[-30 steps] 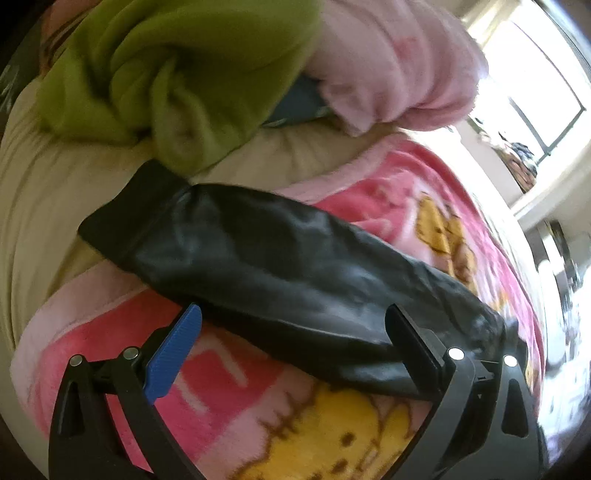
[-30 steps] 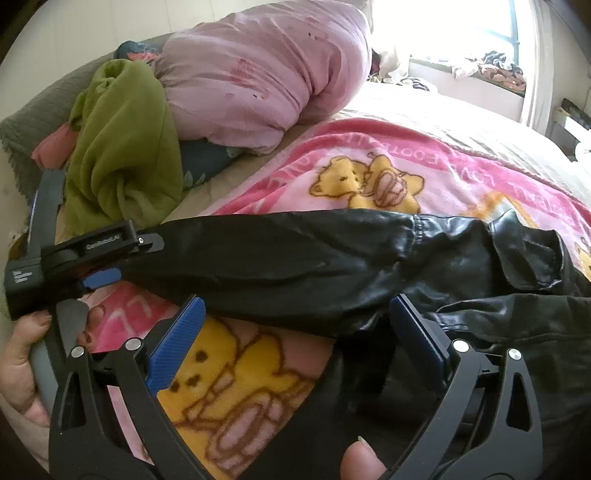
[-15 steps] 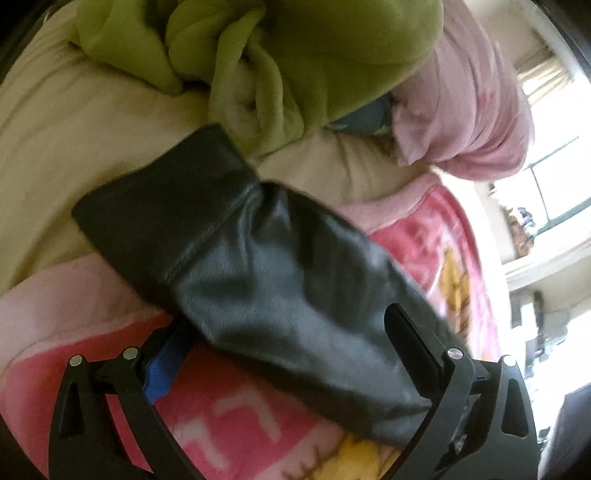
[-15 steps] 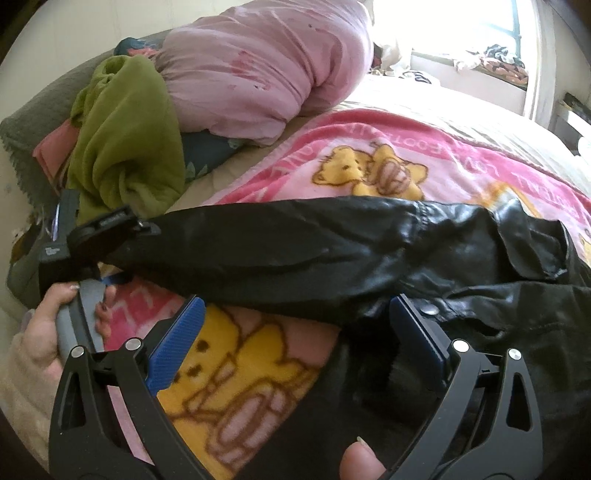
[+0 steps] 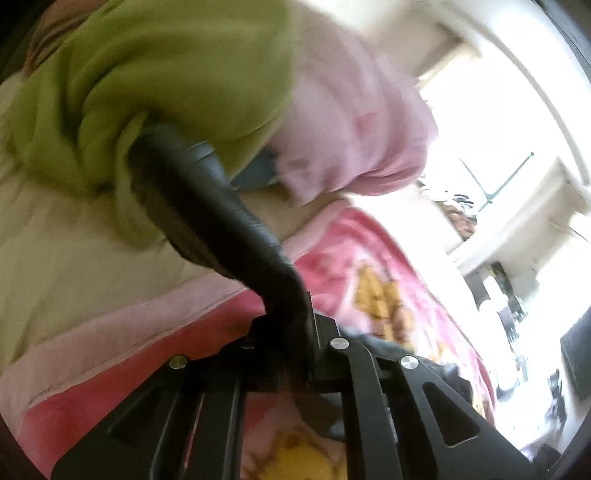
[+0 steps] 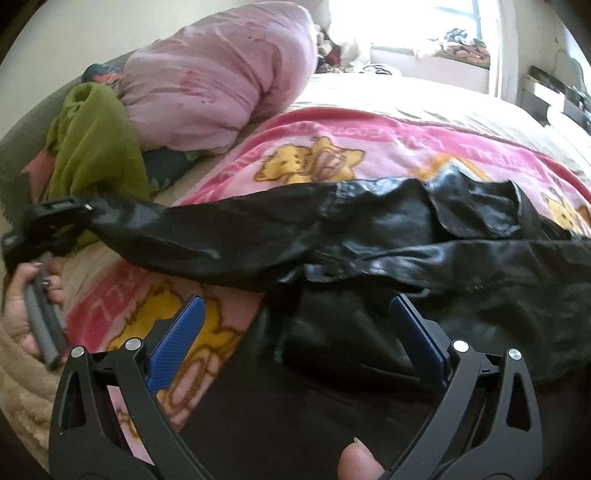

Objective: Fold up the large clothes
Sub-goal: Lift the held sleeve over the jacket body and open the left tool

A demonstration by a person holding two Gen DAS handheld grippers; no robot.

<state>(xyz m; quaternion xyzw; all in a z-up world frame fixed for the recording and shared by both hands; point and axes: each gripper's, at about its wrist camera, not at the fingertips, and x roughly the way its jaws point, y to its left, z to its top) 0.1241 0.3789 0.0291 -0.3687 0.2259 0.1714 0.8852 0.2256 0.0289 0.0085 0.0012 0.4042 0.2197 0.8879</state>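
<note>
A black leather jacket (image 6: 424, 266) lies spread on a pink bear-print blanket (image 6: 388, 144). Its long sleeve (image 6: 207, 236) stretches out to the left. My left gripper (image 5: 295, 325) is shut on the end of that sleeve (image 5: 207, 206), which bunches up and rises away from the jaws. From the right wrist view, the left gripper (image 6: 79, 210) sits at the far left, gripped by a hand (image 6: 26, 302), with the sleeve lifted slightly. My right gripper (image 6: 295, 328) is open, hovering over the jacket's lower body, with nothing pinched between its blue pads (image 6: 177, 339).
A green garment (image 6: 96, 147) and a pink bundle of bedding (image 6: 221, 81) are piled at the head of the bed. Beige sheet (image 5: 74, 266) shows beside the blanket. A bright window (image 6: 424, 22) and cluttered sill stand beyond the bed. A thumb (image 6: 356, 461) shows at the bottom edge.
The left gripper went from wide open around the sleeve end to shut on it and has lifted it. The right gripper shifted a little over the jacket body, still open.
</note>
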